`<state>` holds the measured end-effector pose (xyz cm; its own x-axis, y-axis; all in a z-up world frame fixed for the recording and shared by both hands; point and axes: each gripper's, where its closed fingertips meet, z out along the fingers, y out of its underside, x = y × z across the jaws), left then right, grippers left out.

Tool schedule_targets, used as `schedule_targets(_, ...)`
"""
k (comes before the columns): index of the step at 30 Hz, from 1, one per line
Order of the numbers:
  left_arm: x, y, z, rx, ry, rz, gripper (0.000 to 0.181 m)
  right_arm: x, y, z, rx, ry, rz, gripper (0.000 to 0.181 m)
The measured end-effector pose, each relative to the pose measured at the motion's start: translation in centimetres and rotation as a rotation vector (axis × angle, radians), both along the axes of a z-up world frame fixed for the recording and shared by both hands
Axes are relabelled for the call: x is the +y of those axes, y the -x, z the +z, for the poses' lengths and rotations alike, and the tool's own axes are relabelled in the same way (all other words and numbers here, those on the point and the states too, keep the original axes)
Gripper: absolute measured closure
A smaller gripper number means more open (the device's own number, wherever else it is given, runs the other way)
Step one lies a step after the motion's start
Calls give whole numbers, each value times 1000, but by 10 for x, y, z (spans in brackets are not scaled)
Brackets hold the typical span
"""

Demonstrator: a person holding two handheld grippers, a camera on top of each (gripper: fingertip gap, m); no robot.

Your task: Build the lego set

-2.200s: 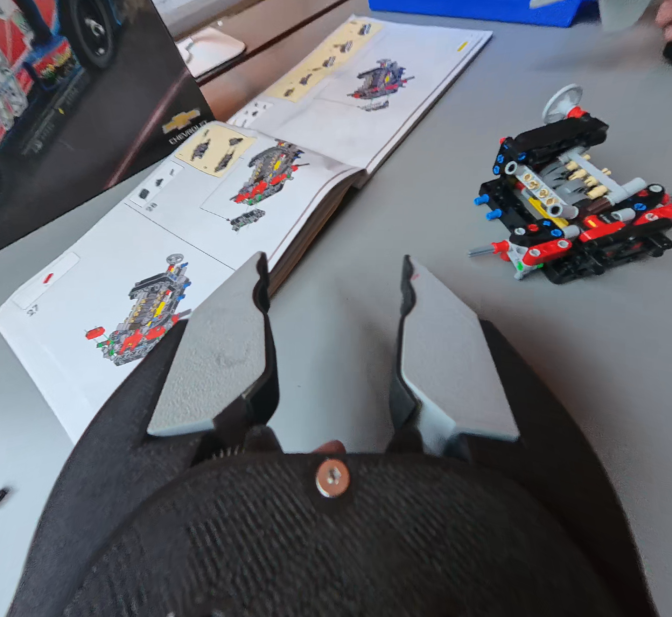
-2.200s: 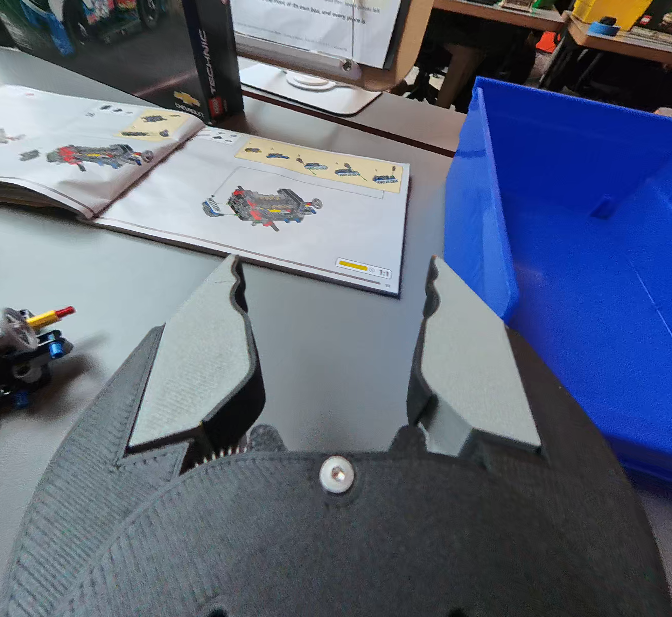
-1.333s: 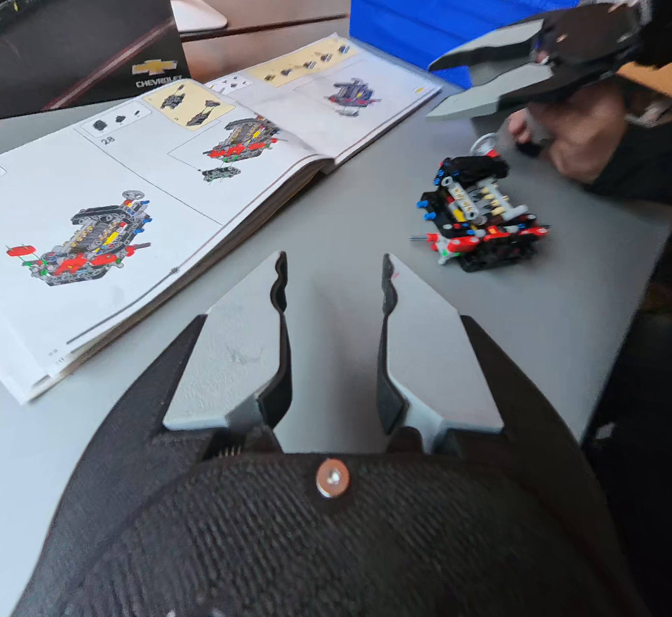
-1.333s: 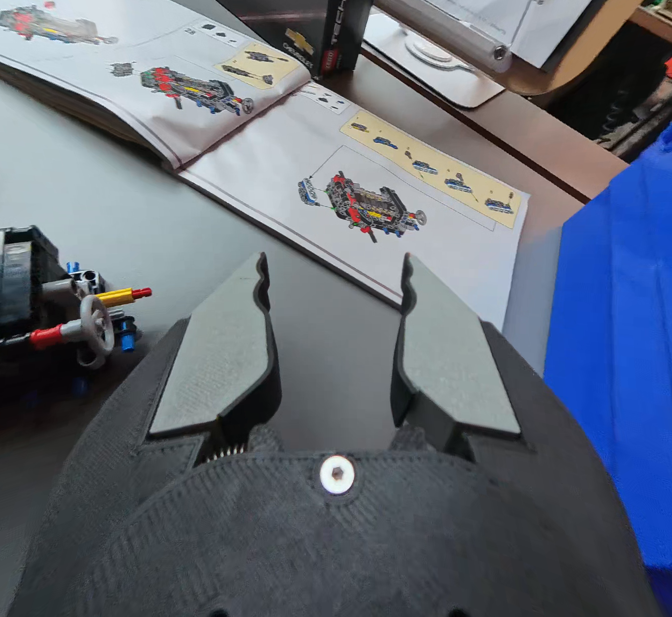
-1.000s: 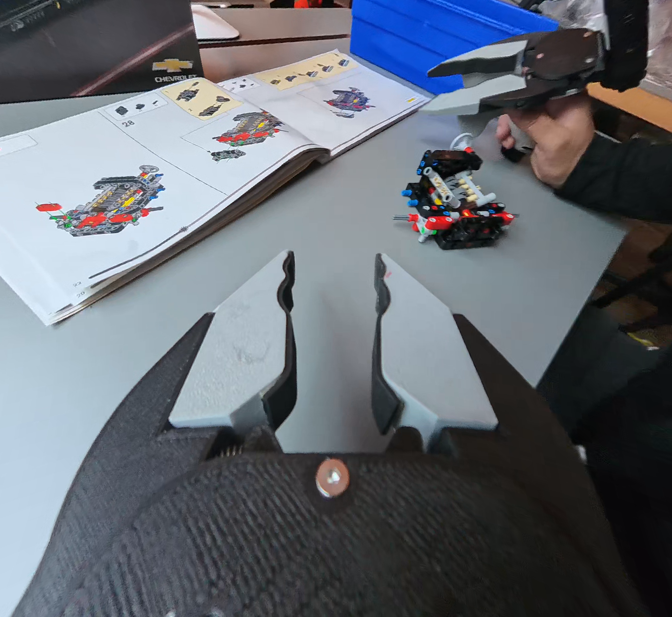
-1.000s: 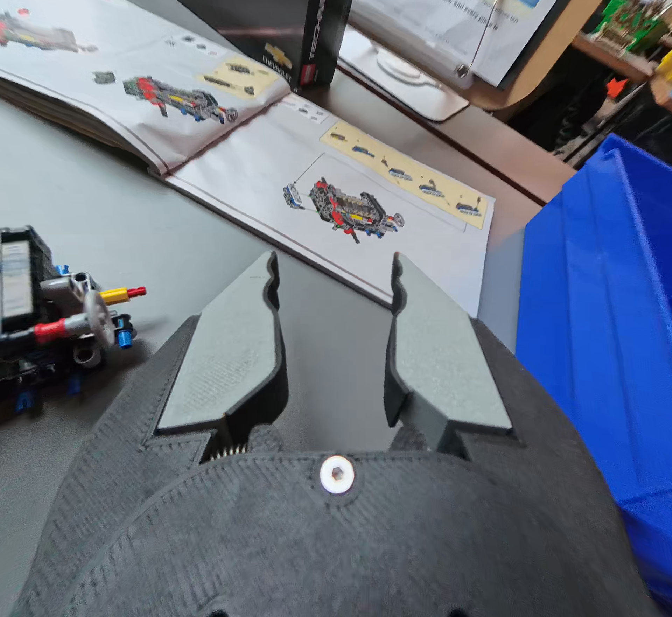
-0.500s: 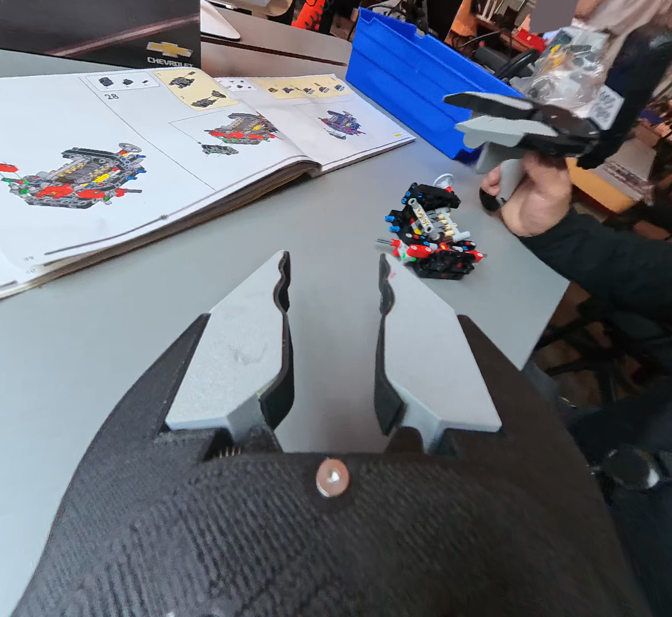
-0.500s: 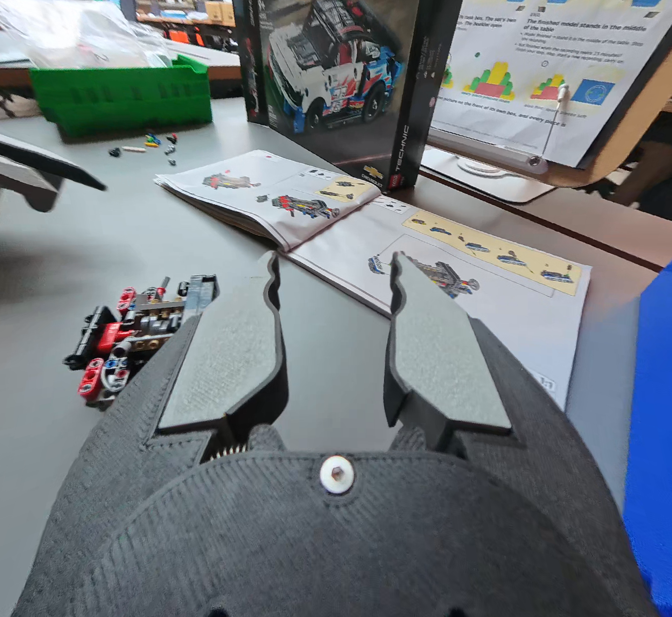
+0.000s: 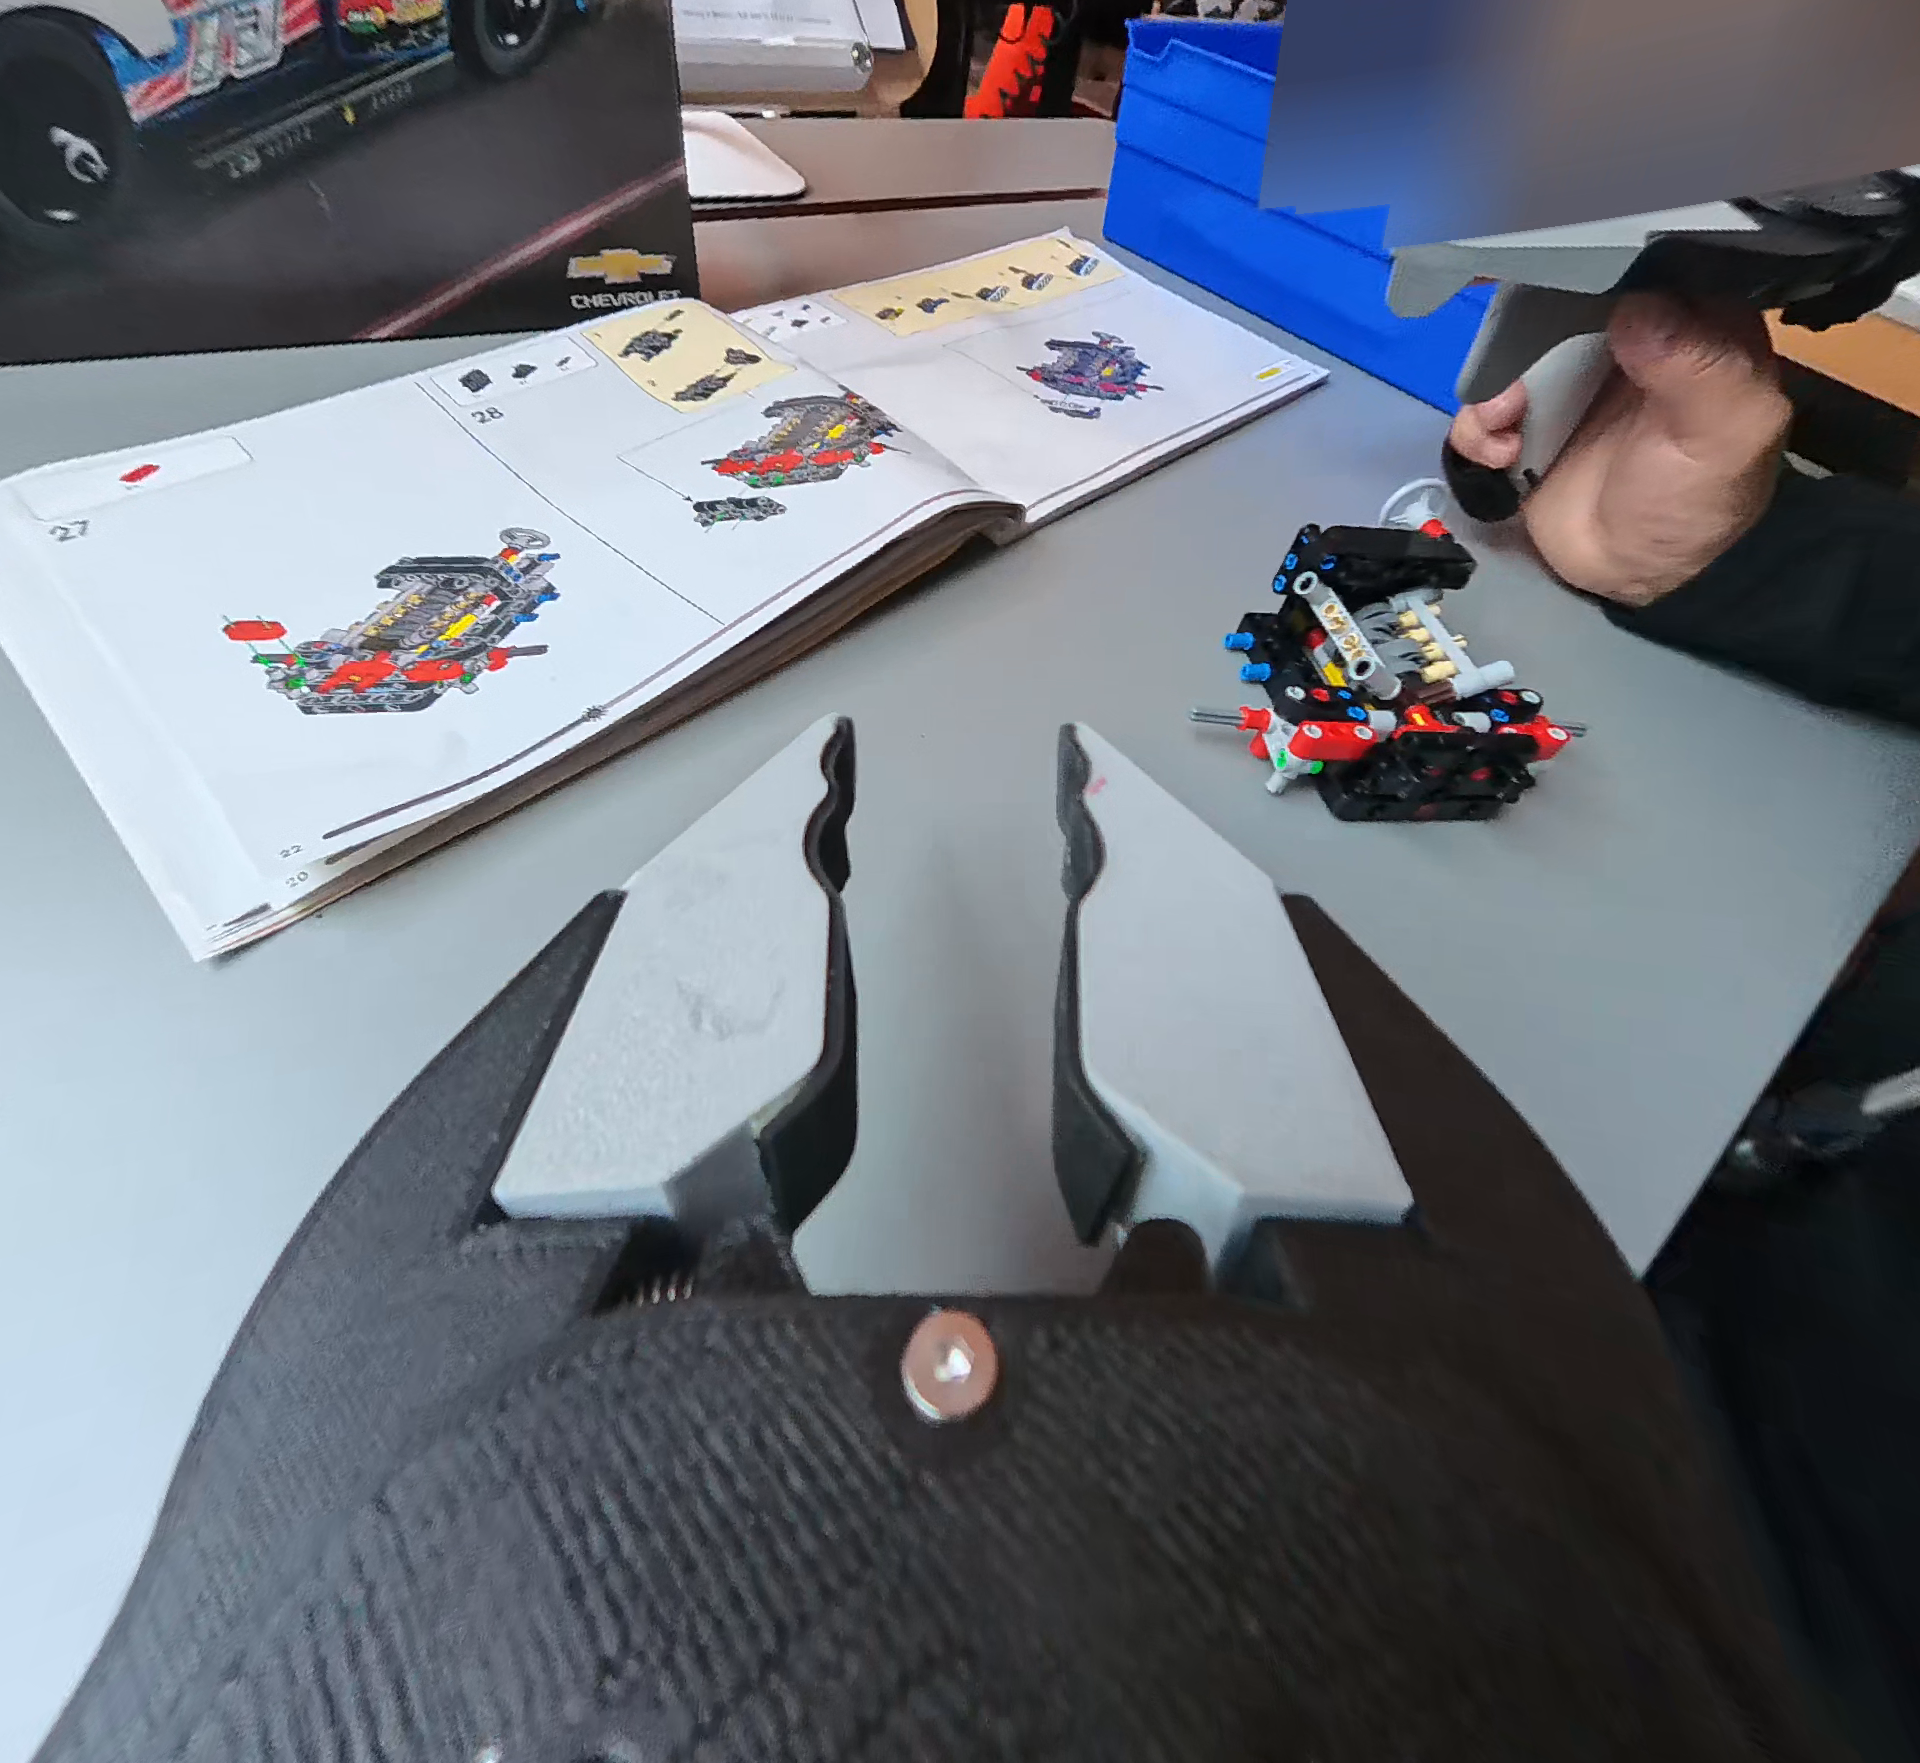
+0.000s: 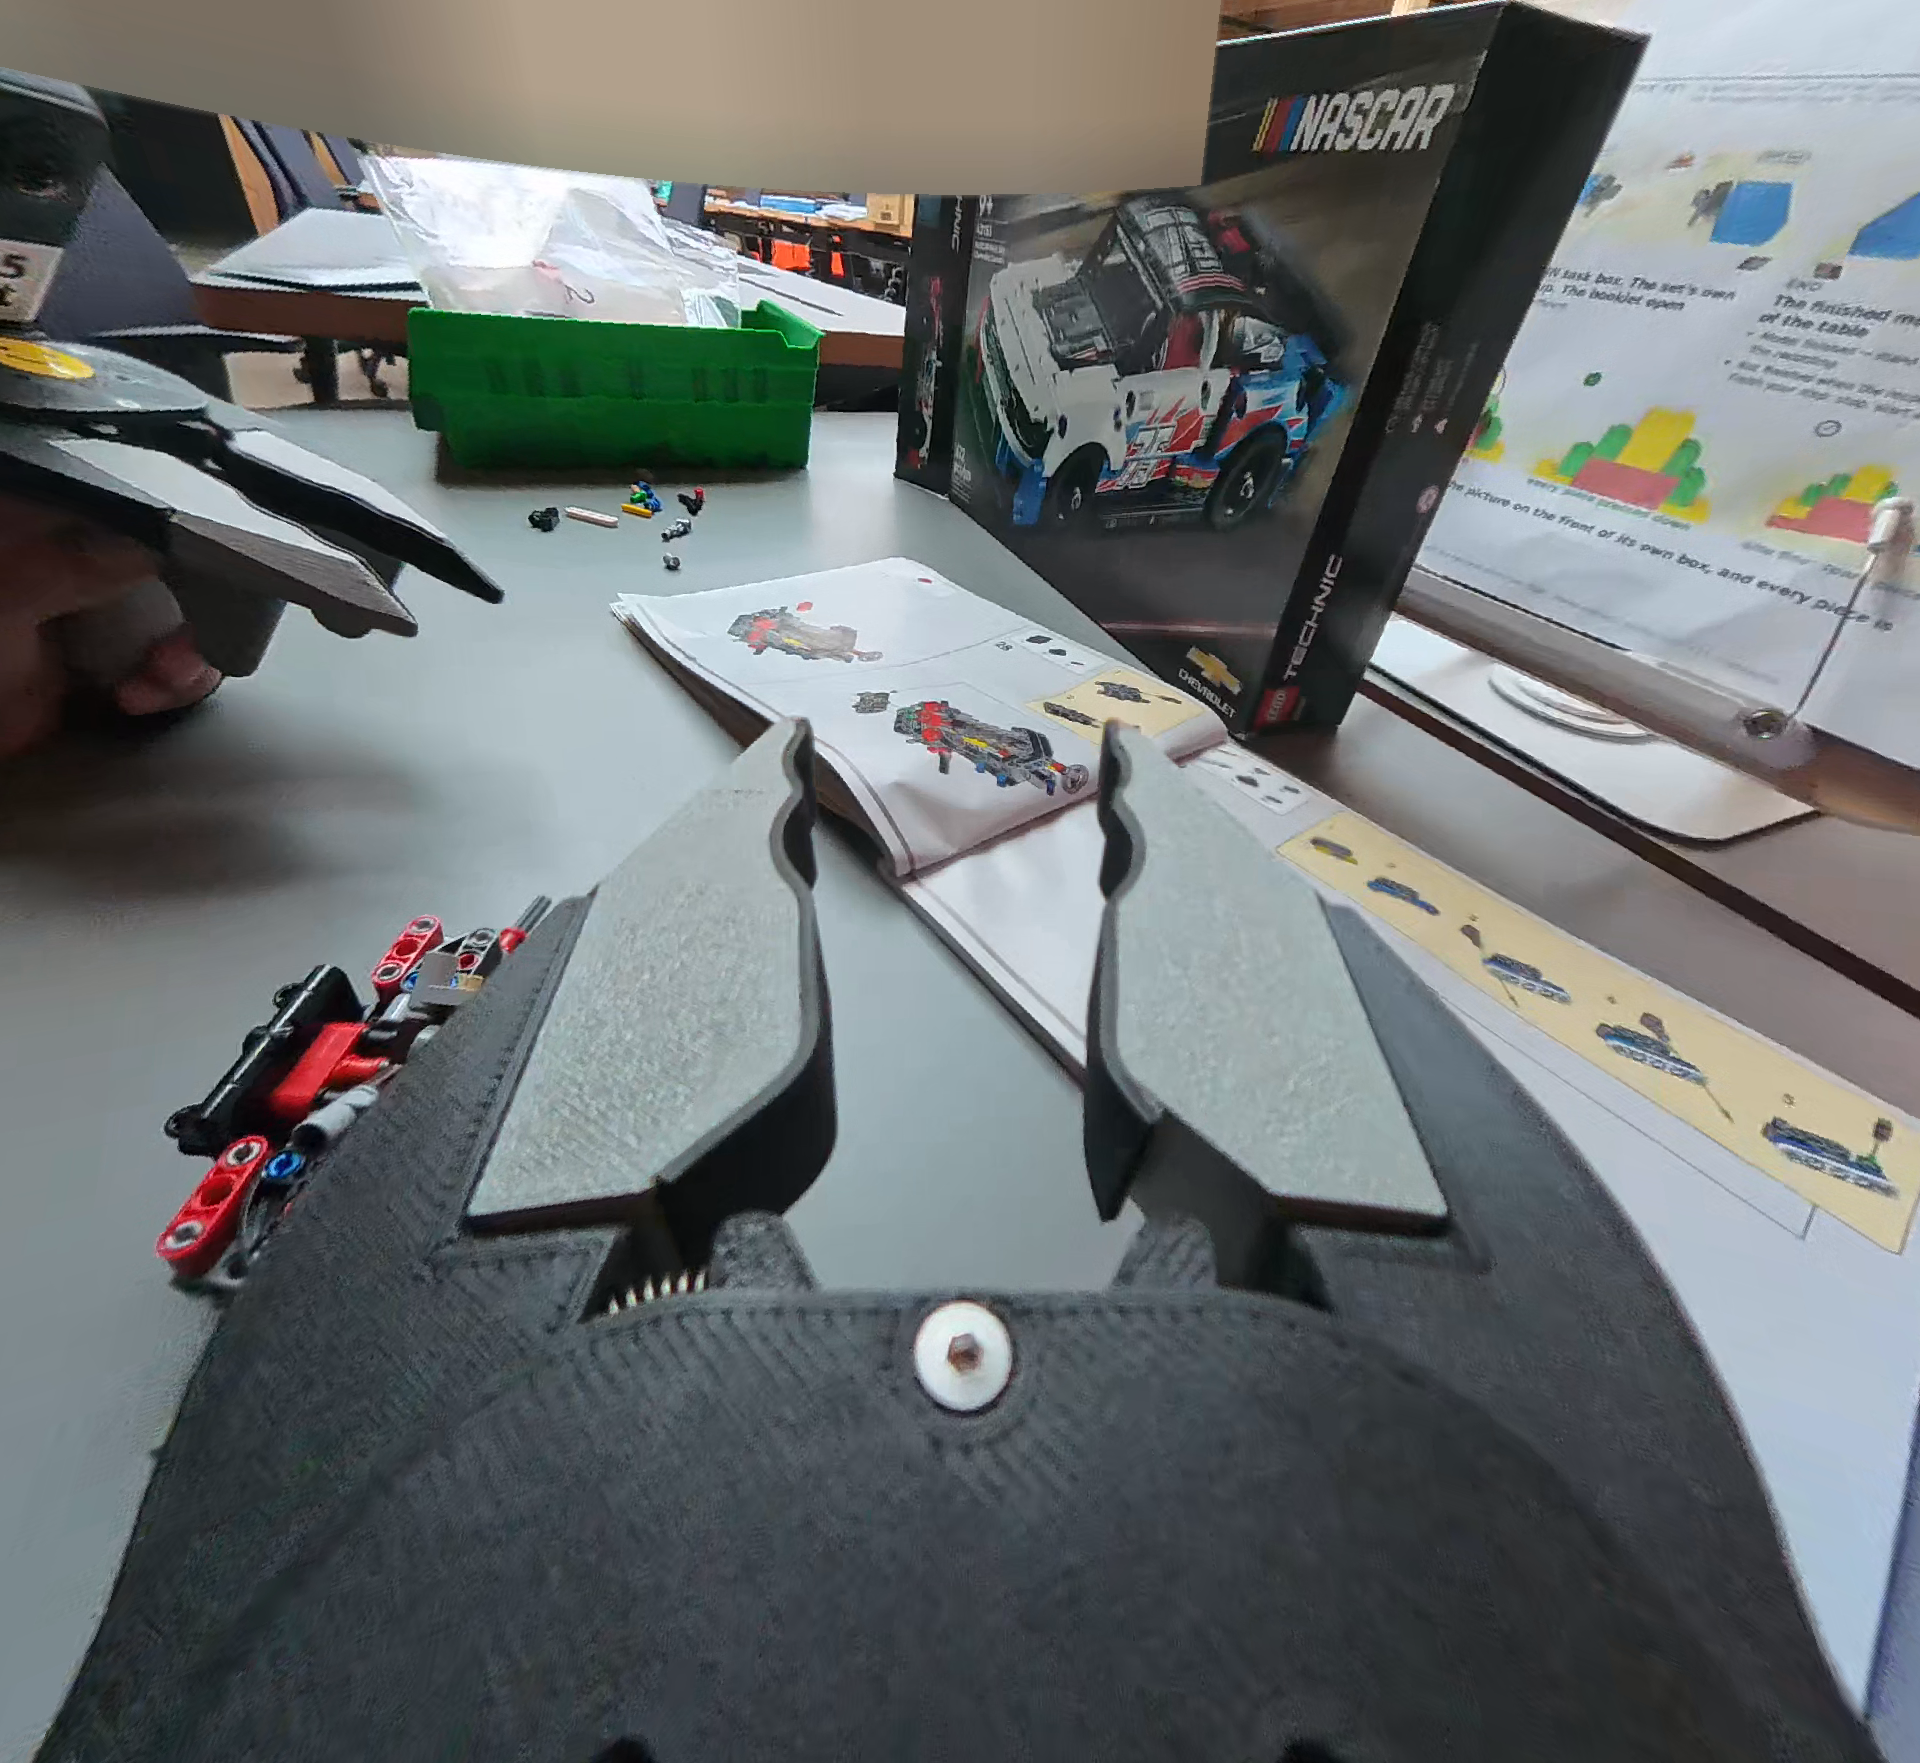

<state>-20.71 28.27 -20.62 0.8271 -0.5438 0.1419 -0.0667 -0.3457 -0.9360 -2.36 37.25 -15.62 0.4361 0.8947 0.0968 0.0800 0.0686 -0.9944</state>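
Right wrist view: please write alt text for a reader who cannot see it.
An open, empty right hand-held gripper hovers over a grey table, facing an open instruction booklet and the set's box. A partly built Lego model sits lower left; loose pieces lie before a green bin.

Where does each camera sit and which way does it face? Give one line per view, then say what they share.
Left wrist view: sits behind the open, empty left gripper, looking across the grey table at the instruction booklet, the partly built lego model and the hand-held right gripper.
Right wrist view: sits behind the open, empty right gripper, facing the booklet, set box, green bin and loose pieces; the left gripper enters at left.
Shared: booklet, model, box, table.
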Motion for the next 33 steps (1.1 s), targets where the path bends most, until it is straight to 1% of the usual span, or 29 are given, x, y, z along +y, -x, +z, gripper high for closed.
schedule_targets(1,0,1,1,-4,-7,6,145,0,2,-1,2,8,8,130)
schedule_targets(4,0,5,6,-17,-35,29,145,-6,4,0,7,6,39,132)
schedule_targets(6,3,12,8,-25,-44,73,141,-8,4,1,12,7,57,132)
schedule_targets(8,8,20,7,-62,-16,109,134,-4,2,-1,15,30,44,133)
schedule_targets(11,10,22,3,-181,71,64,127,0,-4,2,40,37,26,131)
schedule_targets(14,9,25,8,-245,68,57,127,-1,-6,1,25,21,8,128)
schedule_targets(18,8,24,8,-219,56,61,128,-3,-2,-5,-14,31,4,122)
schedule_targets(23,7,20,6,-176,49,54,128,-3,-7,-3,-11,14,-11,125)
schedule_targets(28,12,25,2,-209,101,59,132,-4,-8,-2,-11,7,-11,126)
schedule_targets(29,15,33,4,-192,101,71,136,-4,-8,-2,-14,5,-8,127)
schedule_targets(31,25,65,23,-105,64,102,144,-5,-8,-3,-21,2,-9,128)
schedule_targets(32,34,89,31,-28,65,134,154,-5,-8,-3,-21,0,-9,129)
schedule_targets(33,44,123,33,74,98,200,155,-5,-8,-3,-22,2,-9,130)
